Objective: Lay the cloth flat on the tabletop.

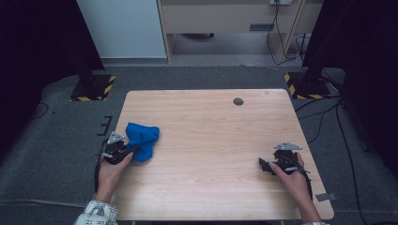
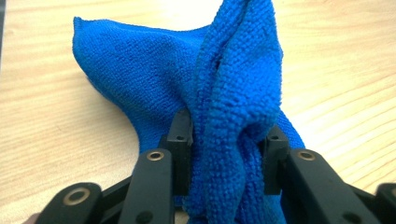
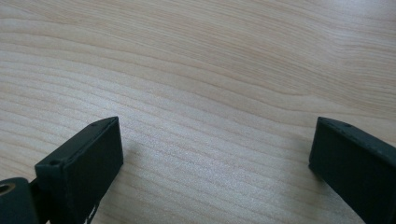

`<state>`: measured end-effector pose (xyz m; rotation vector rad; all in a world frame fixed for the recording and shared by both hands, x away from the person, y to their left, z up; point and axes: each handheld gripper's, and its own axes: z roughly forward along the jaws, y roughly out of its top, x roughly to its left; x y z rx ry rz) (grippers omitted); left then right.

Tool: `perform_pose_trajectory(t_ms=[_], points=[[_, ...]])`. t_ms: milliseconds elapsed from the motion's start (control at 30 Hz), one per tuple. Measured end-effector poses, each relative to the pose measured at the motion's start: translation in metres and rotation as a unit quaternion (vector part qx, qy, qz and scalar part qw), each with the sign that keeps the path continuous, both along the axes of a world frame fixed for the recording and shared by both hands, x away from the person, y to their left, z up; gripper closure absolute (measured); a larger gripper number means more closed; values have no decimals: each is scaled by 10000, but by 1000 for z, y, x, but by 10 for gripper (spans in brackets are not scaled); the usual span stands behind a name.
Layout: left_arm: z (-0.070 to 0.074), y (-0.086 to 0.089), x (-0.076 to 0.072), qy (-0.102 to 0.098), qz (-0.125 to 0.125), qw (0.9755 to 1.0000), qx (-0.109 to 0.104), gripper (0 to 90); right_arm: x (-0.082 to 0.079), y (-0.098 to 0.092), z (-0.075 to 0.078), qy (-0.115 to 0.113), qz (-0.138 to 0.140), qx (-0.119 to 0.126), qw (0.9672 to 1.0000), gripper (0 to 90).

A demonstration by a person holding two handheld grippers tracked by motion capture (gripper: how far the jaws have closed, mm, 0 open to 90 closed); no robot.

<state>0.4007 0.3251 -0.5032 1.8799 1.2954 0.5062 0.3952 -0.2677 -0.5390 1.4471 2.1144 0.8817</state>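
Even soft overhead light, dark curtained corners, faint glare on wood, close gripper parts slightly blurred

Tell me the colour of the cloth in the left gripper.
Bright blue, plain with a looped pile; the cloth shows best in the left gripper view.

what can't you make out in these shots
- Near end of the cloth: left gripper view, cut off by the bottom edge behind the jaws.
- Left gripper jaw tips: high view, too small, partly under cloth.
- Dark round spot on the table: high view, too small to identify.
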Motion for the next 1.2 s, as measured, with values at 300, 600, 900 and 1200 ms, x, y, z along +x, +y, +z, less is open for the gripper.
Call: perform_pose_trajectory(t_ms=[300,600,900,1200], points=[[9,-6,-3,-234,-39,9997,-62,650,0,0,0,-6,9,-2,10000,30],[17,-15,-6,-400,-113,9991,-129,650,0,0,0,-6,10,-1,10000,30],[22,-28,-8,-463,-228,9986,-105,650,0,0,0,-9,18,-6,10000,30],[25,-40,-10,-500,-370,9980,-126,651,0,0,0,-6,14,-3,10000,30]])
